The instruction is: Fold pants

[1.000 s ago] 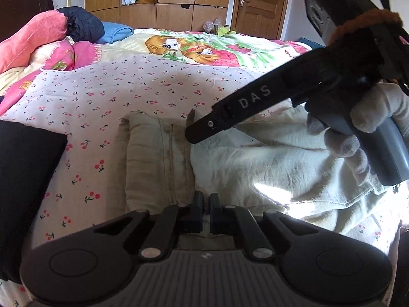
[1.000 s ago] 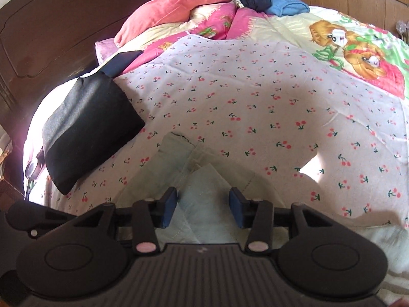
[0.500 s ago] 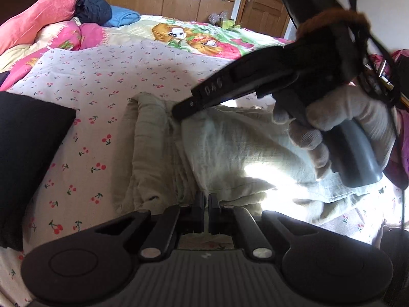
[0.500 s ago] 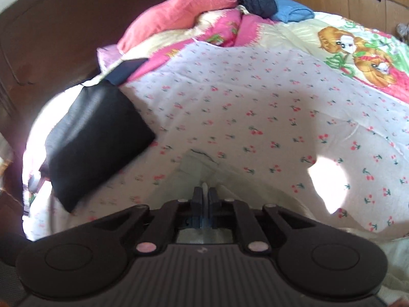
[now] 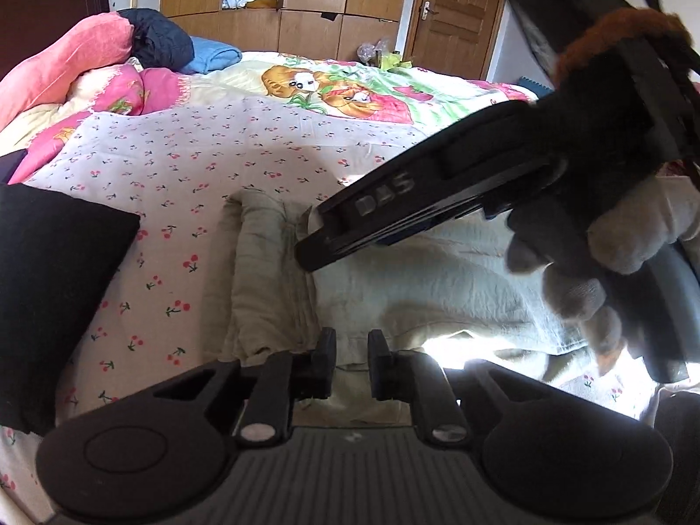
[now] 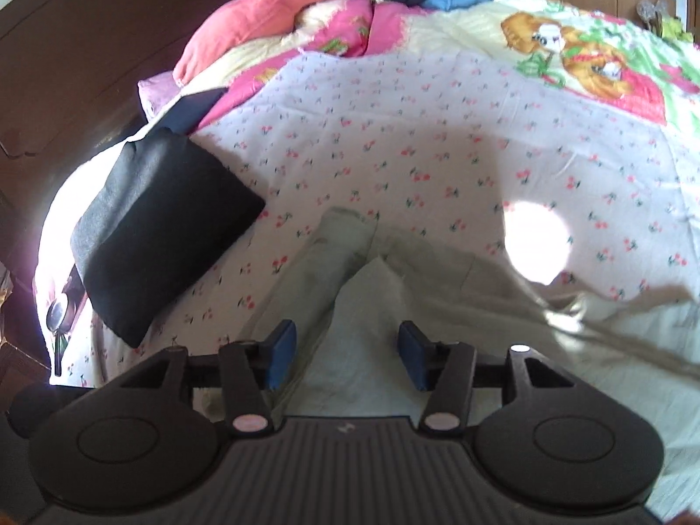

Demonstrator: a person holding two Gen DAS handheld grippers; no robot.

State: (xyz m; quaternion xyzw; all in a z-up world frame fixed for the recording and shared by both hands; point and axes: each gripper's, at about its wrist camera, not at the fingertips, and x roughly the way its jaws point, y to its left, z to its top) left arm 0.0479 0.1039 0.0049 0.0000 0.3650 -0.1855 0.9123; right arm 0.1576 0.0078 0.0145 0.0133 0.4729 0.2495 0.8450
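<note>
Pale green pants (image 5: 437, 288) lie on the cherry-print sheet (image 5: 183, 183), partly folded, with a thicker folded band (image 5: 267, 280) at their left end. My left gripper (image 5: 352, 364) hovers low over the near edge of that fold. Its jaws are opening with a narrow gap, and the cloth shows under it, not pinched. My right gripper (image 6: 348, 358) sits over the far corner of the pants (image 6: 376, 288). Its jaws are opening wide and a pointed flap of cloth lies loose between the blue pads (image 6: 282, 356). A gloved hand (image 5: 621, 240) holds it.
A black cushion (image 6: 162, 227) lies on the sheet left of the pants. Pink pillows (image 5: 65, 70), a dark quilted bundle (image 5: 162, 43) and a blue folded cloth (image 5: 214, 54) are piled at the head. A cartoon-print blanket (image 5: 350, 92), wardrobe (image 5: 284, 4) and door (image 5: 455, 17) lie beyond.
Half a second ago both grippers were shut on the pants' cloth. Both have let go: the left stands slightly open, the right wide open, with the flap lying loose.
</note>
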